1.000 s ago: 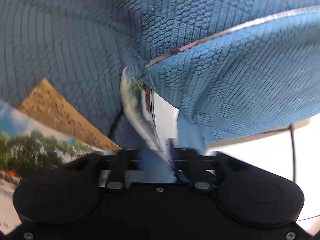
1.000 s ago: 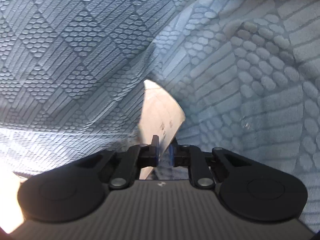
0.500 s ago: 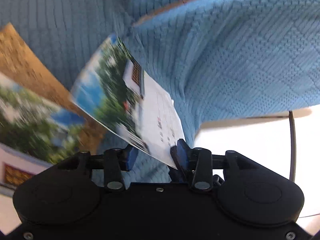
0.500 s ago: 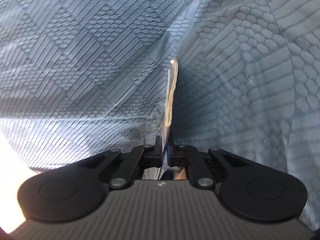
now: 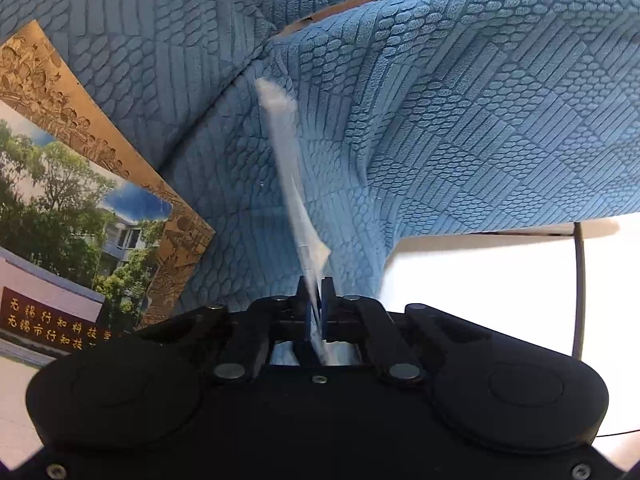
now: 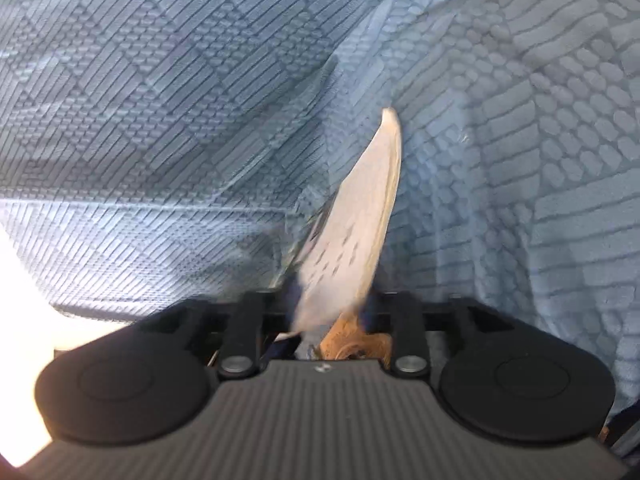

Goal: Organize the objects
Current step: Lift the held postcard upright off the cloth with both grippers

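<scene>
From the left wrist camera, the left gripper (image 5: 316, 300) was closed tight on a thin card (image 5: 286, 152). We saw the card edge-on, so it looked like a pale strip. It stood up from the jaws toward a fold in the bumpy blue cloth (image 5: 460, 112). On the left lay two more cards on the cloth: a photo card (image 5: 60, 208) with trees, a building and a sign, and a brown drawing card (image 5: 48, 84) under it. At the right was a bright white table (image 5: 480, 272).

From the right wrist camera, the right gripper (image 6: 332, 312) was opening. The white card (image 6: 352, 232) stood between its jaws, blurry and leaning right, and the pads did not look pressed on it. A bit of brown card showed just below. Blue cloth (image 6: 160, 100) filled the rest.

The card looked very light, thin and bendy. It looked smooth, so it could slip. It would probably be best held near a bottom corner or edge, with a soft, flat pinch. A hard squeeze or a twist could crease it.
</scene>
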The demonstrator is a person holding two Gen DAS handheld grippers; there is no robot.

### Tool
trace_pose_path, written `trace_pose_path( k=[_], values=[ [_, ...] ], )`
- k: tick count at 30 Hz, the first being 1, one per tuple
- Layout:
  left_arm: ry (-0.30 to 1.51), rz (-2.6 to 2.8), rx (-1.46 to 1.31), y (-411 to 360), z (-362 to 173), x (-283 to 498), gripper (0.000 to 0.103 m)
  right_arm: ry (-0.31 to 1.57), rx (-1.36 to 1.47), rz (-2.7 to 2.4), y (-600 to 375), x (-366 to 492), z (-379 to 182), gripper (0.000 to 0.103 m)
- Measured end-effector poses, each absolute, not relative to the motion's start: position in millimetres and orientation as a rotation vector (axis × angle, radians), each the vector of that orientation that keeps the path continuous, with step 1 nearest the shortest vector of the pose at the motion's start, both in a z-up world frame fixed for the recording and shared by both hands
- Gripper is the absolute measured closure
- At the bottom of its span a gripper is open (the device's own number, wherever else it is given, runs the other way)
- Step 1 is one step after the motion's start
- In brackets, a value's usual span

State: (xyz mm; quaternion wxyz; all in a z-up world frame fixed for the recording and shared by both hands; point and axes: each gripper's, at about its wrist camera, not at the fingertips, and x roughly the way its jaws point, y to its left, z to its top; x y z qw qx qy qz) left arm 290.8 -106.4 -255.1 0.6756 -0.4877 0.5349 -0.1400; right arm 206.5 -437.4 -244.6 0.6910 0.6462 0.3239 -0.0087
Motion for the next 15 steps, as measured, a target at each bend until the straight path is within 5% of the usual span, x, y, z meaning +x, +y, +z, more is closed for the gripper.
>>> trace_pose_path(
  k=[10,13,15],
  values=[
    [1.207,-0.327,-1.122,-96,-251,291,0.103,0.68,1.641,0.046,-458,237,-295,0.043],
    [1.207,-0.335,-1.131,-95,-251,291,0.103,0.715,1.606,0.008,-457,244,-299,0.055],
    [1.207,-0.349,-1.131,-94,-249,290,0.103,0.733,1.598,-0.02,-456,245,-300,0.074]
  ],
)
